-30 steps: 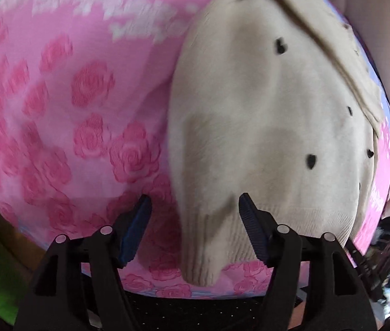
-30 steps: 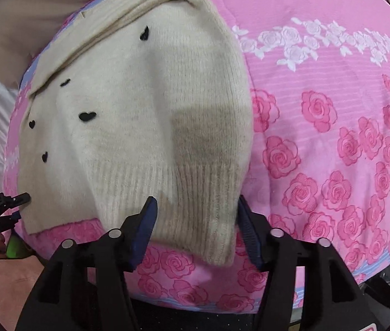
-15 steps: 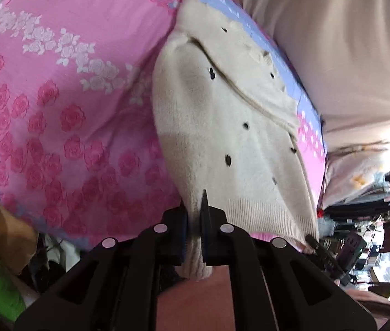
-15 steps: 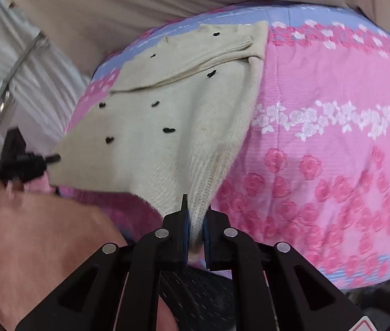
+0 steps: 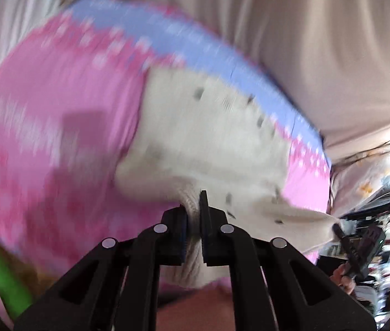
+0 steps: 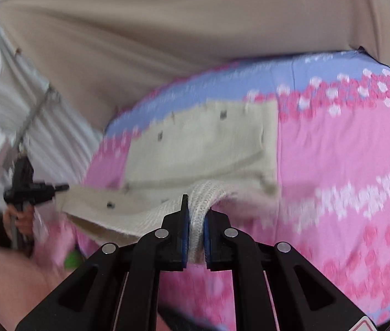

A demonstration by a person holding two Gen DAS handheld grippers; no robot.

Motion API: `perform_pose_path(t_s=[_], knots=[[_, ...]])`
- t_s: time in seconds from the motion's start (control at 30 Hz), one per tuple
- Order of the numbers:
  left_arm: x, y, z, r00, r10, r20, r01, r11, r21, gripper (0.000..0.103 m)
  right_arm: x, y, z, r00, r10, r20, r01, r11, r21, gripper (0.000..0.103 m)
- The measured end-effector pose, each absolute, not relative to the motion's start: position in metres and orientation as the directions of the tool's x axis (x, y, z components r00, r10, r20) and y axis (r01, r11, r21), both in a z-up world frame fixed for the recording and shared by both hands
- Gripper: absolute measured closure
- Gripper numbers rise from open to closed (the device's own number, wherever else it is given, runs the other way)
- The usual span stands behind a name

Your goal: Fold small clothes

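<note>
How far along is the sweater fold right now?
Done: both hem corners are gripped. The left tool and right tool are each shut on the cream sweater's ribbed hem. In hand: the hem is raised off the pink sheet while the top part lies flat. Left: carry the hem over to the collar, release, and make any further folds.

Left wrist view rides just behind the left hand-held gripper (image 5: 193,215), looking steeply down and forward over the pink floral bed cover (image 5: 57,127), close in and blurred. Right wrist view sits behind the right hand-held gripper (image 6: 195,215), angled down less steeply toward the beige curtain (image 6: 167,27). Both share the cream sweater (image 5: 208,138) and the cover's blue border (image 6: 222,82), and each catches the other gripper at its edge.
</note>
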State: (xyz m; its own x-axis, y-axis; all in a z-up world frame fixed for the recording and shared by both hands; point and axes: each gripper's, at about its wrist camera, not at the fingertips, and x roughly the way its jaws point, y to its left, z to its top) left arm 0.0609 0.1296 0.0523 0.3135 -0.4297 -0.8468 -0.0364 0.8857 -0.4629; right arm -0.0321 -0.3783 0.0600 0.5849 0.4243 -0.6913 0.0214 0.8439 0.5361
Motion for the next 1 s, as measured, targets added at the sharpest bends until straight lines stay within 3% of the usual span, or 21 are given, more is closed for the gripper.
perform_pose_path(t_s=[0.17, 0.23, 0.27, 0.3, 0.33, 0.37, 0.43, 0.53, 0.57, 0.6, 0.63, 0.67, 0.77, 0.83, 0.87, 0.9, 0.93, 1.0], knots=[[0.174, 0.104, 0.048, 0.402, -0.354, -0.844, -0.036, 0.915, -0.401, 0.097, 0.071, -0.404, 0.043, 0.637, 0.385, -0.668, 0.090, 0.824, 0.560, 0.094], [0.224, 0.100, 0.022, 0.380, -0.327, -0.865, -0.066, 0.924, -0.378, 0.096, 0.120, -0.414, 0.021, 0.627, 0.375, -0.683, 0.144, 0.806, 0.574, 0.088], [0.251, 0.099, 0.005, 0.377, -0.330, -0.866, -0.091, 0.917, -0.389, 0.093, 0.137, -0.416, 0.010, 0.622, 0.375, -0.688, 0.173, 0.791, 0.587, 0.085], [0.266, 0.097, -0.007, 0.383, -0.329, -0.863, -0.115, 0.910, -0.398, 0.091, 0.156, -0.422, -0.004, 0.615, 0.368, -0.698, 0.215, 0.773, 0.597, 0.074], [0.289, 0.100, -0.027, 0.379, -0.322, -0.867, -0.173, 0.896, -0.408, 0.083, 0.174, -0.428, -0.018, 0.612, 0.325, -0.721, 0.281, 0.763, 0.582, 0.065], [0.306, 0.104, -0.045, 0.356, -0.268, -0.895, -0.244, 0.898, -0.366, 0.074, 0.183, -0.432, -0.025, 0.612, 0.300, -0.731, 0.316, 0.755, 0.574, 0.065], [0.317, 0.115, -0.063, 0.320, -0.168, -0.932, -0.339, 0.899, -0.278, 0.074, 0.188, -0.439, -0.032, 0.629, 0.251, -0.736, 0.370, 0.736, 0.567, 0.065], [0.295, 0.125, -0.053, 0.413, -0.187, -0.891, -0.276, 0.907, -0.318, 0.073, 0.170, -0.435, -0.026, 0.655, 0.246, -0.715, 0.337, 0.751, 0.567, 0.063], [0.283, 0.122, -0.044, 0.449, -0.199, -0.871, -0.204, 0.926, -0.317, 0.068, 0.164, -0.427, -0.024, 0.639, 0.238, -0.731, 0.309, 0.791, 0.528, 0.058], [0.276, 0.118, -0.039, 0.466, -0.202, -0.861, -0.155, 0.940, -0.304, 0.060, 0.160, -0.418, -0.023, 0.623, 0.219, -0.751, 0.278, 0.835, 0.474, 0.047], [0.269, 0.110, -0.036, 0.479, -0.188, -0.858, -0.103, 0.958, -0.267, 0.040, 0.157, -0.405, -0.026, 0.601, 0.171, -0.781, 0.252, 0.887, 0.388, 0.040], [0.268, 0.099, -0.038, 0.476, -0.158, -0.865, -0.066, 0.975, -0.214, 0.027, 0.159, -0.398, -0.031, 0.581, 0.145, -0.801, 0.234, 0.913, 0.335, 0.040], [0.286, 0.066, -0.064, 0.430, -0.085, -0.899, 0.061, 0.996, -0.064, 0.025, 0.179, -0.387, -0.063, 0.494, 0.110, -0.862, 0.221, 0.944, 0.246, 0.040], [0.297, 0.053, -0.083, 0.406, -0.032, -0.913, 0.077, 0.997, 0.000, 0.031, 0.194, -0.384, -0.087, 0.437, 0.089, -0.895, 0.232, 0.950, 0.207, 0.045], [0.302, 0.050, -0.093, 0.387, -0.034, -0.922, 0.077, 0.997, -0.004, 0.049, 0.197, -0.382, -0.096, 0.416, 0.073, -0.906, 0.234, 0.955, 0.185, 0.055], [0.305, 0.051, -0.101, 0.362, -0.054, -0.931, 0.087, 0.996, -0.024, 0.065, 0.201, -0.379, -0.105, 0.395, 0.065, -0.917, 0.229, 0.959, 0.166, 0.094], [0.308, 0.053, -0.112, 0.315, -0.091, -0.945, 0.099, 0.993, -0.063, 0.100, 0.200, -0.377, -0.106, 0.384, 0.068, -0.921, 0.221, 0.961, 0.163, 0.097], [0.302, 0.064, -0.099, 0.370, -0.134, -0.919, 0.073, 0.991, -0.115, 0.099, 0.189, -0.378, -0.088, 0.462, 0.098, -0.881, 0.212, 0.953, 0.217, 0.098]])
